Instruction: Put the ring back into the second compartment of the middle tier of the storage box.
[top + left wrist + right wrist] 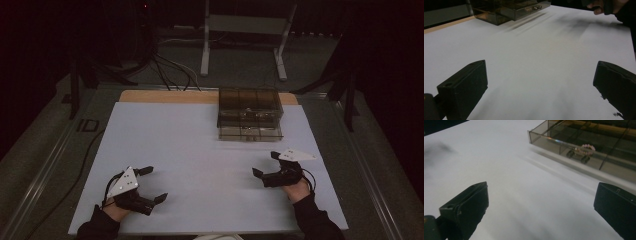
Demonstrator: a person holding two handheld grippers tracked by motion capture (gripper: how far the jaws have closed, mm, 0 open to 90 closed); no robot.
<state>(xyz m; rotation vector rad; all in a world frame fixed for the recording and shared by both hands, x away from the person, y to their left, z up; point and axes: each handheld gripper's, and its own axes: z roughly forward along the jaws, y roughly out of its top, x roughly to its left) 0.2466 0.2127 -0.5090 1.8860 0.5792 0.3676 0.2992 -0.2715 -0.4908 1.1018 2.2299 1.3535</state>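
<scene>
A smoky clear plastic box (pixel 249 114) with several compartments and a drawer stands at the far middle-right of the white table (pixel 190 150). In the right gripper view the box (pixel 599 142) holds a pink bead bracelet (pixel 587 147) and small dark items in its drawer. The left gripper view has the box (pixel 509 10) far off at the top. My left gripper (pixel 152 184) rests open near the front left edge, nothing between its jaws. My right gripper (pixel 266 164) is open at the front right, a short way in front of the box, jaws empty.
A wooden strip (pixel 165 96) borders the table's far edge. Cables (pixel 170 70) and a metal stand (pixel 245 35) lie on the floor beyond. The other hand (pixel 606 6) appears at the top right of the left gripper view.
</scene>
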